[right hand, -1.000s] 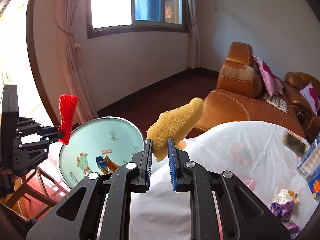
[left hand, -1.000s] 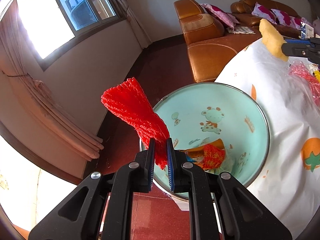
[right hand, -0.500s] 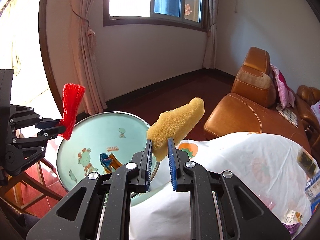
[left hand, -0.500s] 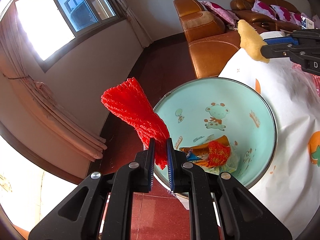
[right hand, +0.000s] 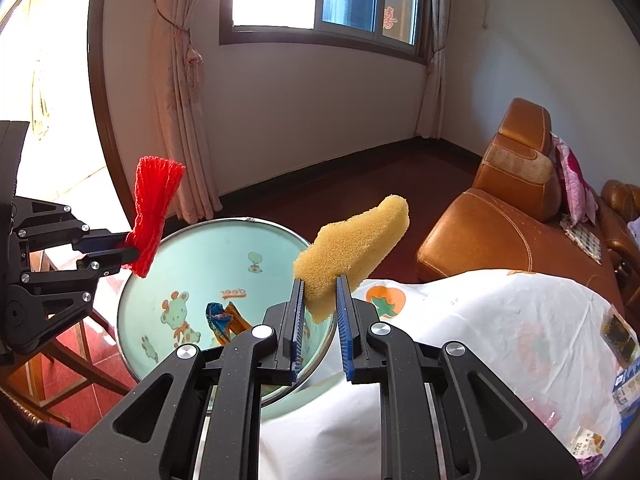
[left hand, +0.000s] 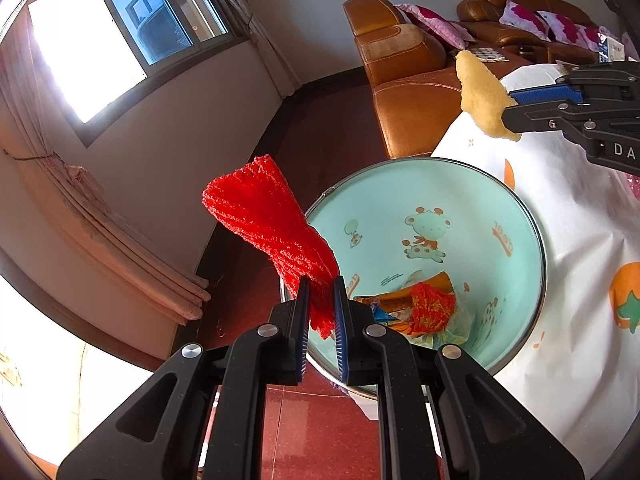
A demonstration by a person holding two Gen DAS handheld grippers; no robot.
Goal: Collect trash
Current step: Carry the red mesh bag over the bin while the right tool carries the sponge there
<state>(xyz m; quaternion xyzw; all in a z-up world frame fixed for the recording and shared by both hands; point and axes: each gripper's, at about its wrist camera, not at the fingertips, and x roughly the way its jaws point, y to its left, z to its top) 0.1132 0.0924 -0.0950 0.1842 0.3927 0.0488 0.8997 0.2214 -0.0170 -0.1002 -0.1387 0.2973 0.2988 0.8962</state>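
Note:
My left gripper (left hand: 320, 300) is shut on a red mesh net (left hand: 272, 228), which stands up from the jaws just left of the basin's rim. The mint-green basin (left hand: 472, 200) with cartoon animals holds crumpled wrappers (left hand: 416, 308) at its bottom. My right gripper (right hand: 318, 300) is shut on a yellow sponge (right hand: 352, 248), held above the basin's (right hand: 192, 264) right edge. The left wrist view shows the sponge (left hand: 480, 96) and right gripper (left hand: 516, 106) beyond the basin's far rim. The left gripper (right hand: 134, 246) with the net (right hand: 154, 208) appears at the left of the right wrist view.
The basin stands at the edge of a table under a white cloth with fruit prints (right hand: 500, 328). Packets and wrappers (right hand: 624, 376) lie at the cloth's right side. A brown leather sofa (right hand: 500, 216) stands behind, and a wooden chair (right hand: 64, 356) sits below the basin.
The right gripper with the sponge has moved left, closer to the basin. The left gripper and the red net have stayed where they were.

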